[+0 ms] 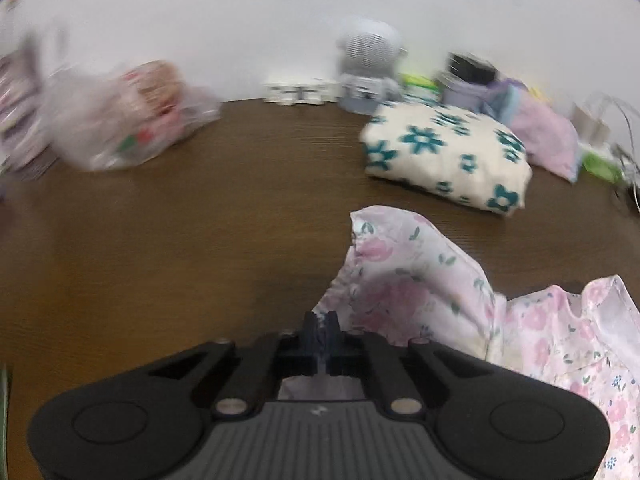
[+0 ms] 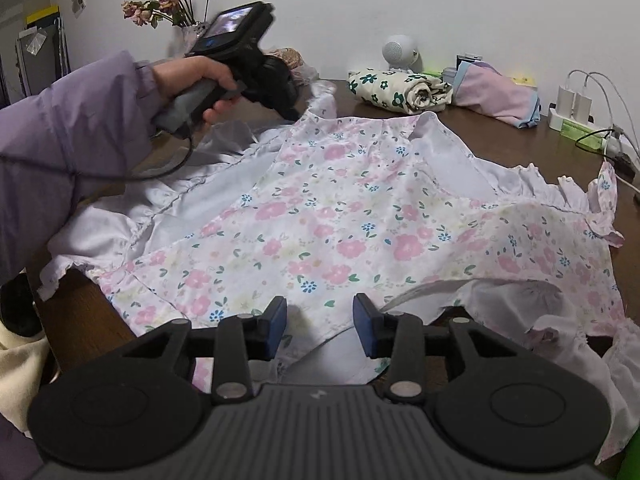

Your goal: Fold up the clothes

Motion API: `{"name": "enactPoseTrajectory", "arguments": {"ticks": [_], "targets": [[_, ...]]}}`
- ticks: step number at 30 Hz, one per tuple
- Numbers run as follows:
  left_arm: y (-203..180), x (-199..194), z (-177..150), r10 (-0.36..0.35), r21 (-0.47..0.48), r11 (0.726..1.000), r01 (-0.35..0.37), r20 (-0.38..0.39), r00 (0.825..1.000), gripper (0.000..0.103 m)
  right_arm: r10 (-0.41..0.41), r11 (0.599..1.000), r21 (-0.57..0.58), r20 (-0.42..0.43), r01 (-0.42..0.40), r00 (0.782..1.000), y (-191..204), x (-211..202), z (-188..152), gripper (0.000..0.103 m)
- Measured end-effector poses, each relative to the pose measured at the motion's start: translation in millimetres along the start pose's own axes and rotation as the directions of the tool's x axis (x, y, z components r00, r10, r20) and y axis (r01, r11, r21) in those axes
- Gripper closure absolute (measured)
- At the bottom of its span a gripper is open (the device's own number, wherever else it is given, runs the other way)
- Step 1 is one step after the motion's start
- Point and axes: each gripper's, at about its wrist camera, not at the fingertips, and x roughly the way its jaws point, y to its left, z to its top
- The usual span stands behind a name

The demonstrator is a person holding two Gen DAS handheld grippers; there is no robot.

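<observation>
Currently: floral dress [image 2: 328,216], thin, limp, slippery-looking, spread half-open on desk [image 1: 160,240]. Left claw [image 1: 321,330] pinched on ruffled edge; right claw [image 2: 320,320] apart above hem. Best held at seams.

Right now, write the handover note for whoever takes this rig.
Left gripper: shut on a ruffled edge of the pink floral garment, lifting it off the table.
Right gripper: open, hovering over the garment's near hem, gripping nothing.
Done: the teal-flower garment lies folded at the back, with a folded pink one beside it.
Left: the floral garment lies spread and rumpled, no fold finished. Fold it and set it with the others.
</observation>
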Motion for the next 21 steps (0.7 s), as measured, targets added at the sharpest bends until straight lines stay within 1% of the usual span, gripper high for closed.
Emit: {"name": "enactPoseTrajectory", "arguments": {"ticks": [2, 4, 6, 8, 9, 10, 11, 12, 13, 14, 15, 18, 19, 20, 21], "targets": [[15, -13, -15, 0.056, -0.057, 0.997, -0.054, 0.018, 0.998, 0.102, -0.019, 1.0, -0.003, 0.005, 0.019, 1.0, 3, 0, -2, 0.066], [33, -25, -29, 0.149, -0.119, 0.983, -0.143, 0.044, 0.988, 0.101, -0.038, 0.999, -0.009, 0.011, 0.038, 0.999, 5, -1, -5, 0.066], [49, -33, -37, 0.17, -0.185, 0.97, -0.158, 0.052, 0.984, 0.097, -0.055, 0.998, -0.013, 0.011, 0.055, 0.998, 8, -1, -5, 0.066], [60, -44, -43, 0.178, -0.247, 0.957, -0.155, 0.072, 0.981, 0.085, -0.068, 0.998, -0.016, 0.012, 0.069, 0.998, 10, -1, -6, 0.065], [63, -52, -42, 0.177, -0.243, 0.958, -0.153, 0.079, 0.981, 0.079, -0.07, 0.997, -0.015, 0.011, 0.07, 0.997, 10, -1, -5, 0.065], [62, -58, -41, 0.179, -0.233, 0.96, -0.155, 0.085, 0.98, 0.077, -0.072, 0.997, -0.013, 0.011, 0.072, 0.997, 9, -1, -5, 0.065], [56, -69, -40, 0.186, -0.21, 0.965, -0.159, 0.116, 0.976, 0.074, -0.076, 0.997, -0.014, 0.01, 0.076, 0.997, 10, -1, -5, 0.065], [51, -79, -39, 0.193, -0.187, 0.969, -0.164, 0.146, 0.97, 0.064, -0.081, 0.997, -0.016, 0.009, 0.081, 0.997, 10, -2, -5, 0.065], [48, -74, -36, 0.183, -0.179, 0.971, -0.157, 0.139, 0.973, 0.056, -0.087, 0.996, -0.012, 0.008, 0.088, 0.996, 10, -2, -5, 0.065], [46, -68, -34, 0.174, -0.172, 0.974, -0.15, 0.132, 0.976, 0.04, -0.092, 0.996, -0.01, 0.009, 0.092, 0.996, 11, -2, -5, 0.065], [43, -63, -31, 0.164, -0.165, 0.976, -0.143, 0.125, 0.979, 0.031, -0.096, 0.995, -0.008, 0.009, 0.096, 0.995, 12, -2, -5, 0.065], [35, -46, -24, 0.136, -0.144, 0.982, -0.12, 0.102, 0.985, 0.035, -0.107, 0.994, -0.004, 0.008, 0.107, 0.994, 14, -1, -5, 0.064], [33, -40, -21, 0.126, -0.137, 0.984, -0.113, 0.095, 0.987, 0.038, -0.109, 0.994, -0.004, 0.01, 0.109, 0.994, 15, -2, -5, 0.064], [30, -35, -19, 0.117, -0.13, 0.986, -0.105, 0.087, 0.989, 0.054, -0.111, 0.994, -0.004, 0.012, 0.111, 0.994, 15, -2, -6, 0.064], [27, -29, -16, 0.108, -0.123, 0.988, -0.097, 0.079, 0.991, 0.084, -0.113, 0.994, -0.003, 0.013, 0.113, 0.993, 16, -2, -6, 0.064]]}}
